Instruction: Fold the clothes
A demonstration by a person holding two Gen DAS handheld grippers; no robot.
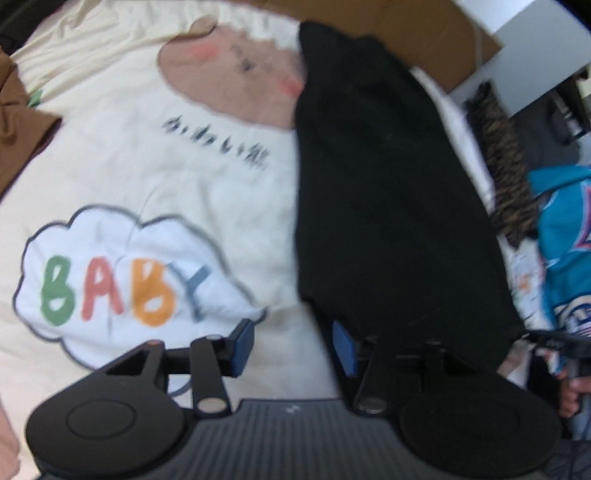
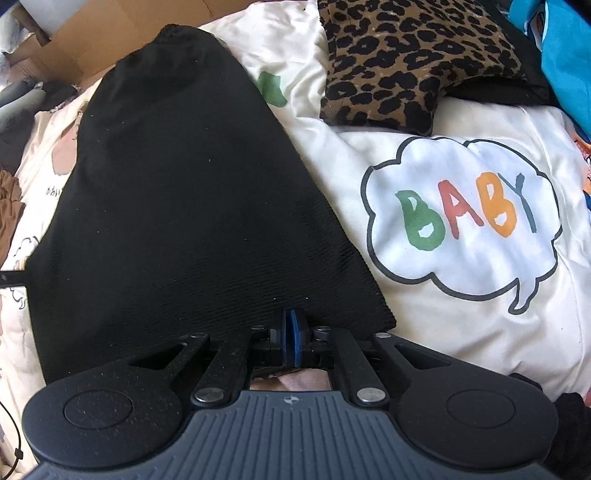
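A black garment (image 1: 388, 177) lies long and flat on the cream bedsheet (image 1: 110, 147) printed with a "BABY" cloud. My left gripper (image 1: 293, 347) is open beside the garment's near left corner. Its right pad (image 1: 343, 349) sits at the cloth's edge, and the fabric drapes over that finger's linkage. In the right wrist view the same black garment (image 2: 184, 203) spreads away from me. My right gripper (image 2: 291, 332) is shut on its near hem, close to the right corner, with blue pads pressed together on the fabric.
A leopard-print cloth (image 2: 413, 62) lies beyond the garment on the right, with a teal garment (image 2: 565, 55) past it. A brown garment (image 1: 18, 122) sits at the sheet's left edge. Cardboard (image 2: 103, 33) stands behind the bed. A hand (image 1: 574, 395) shows at the far right.
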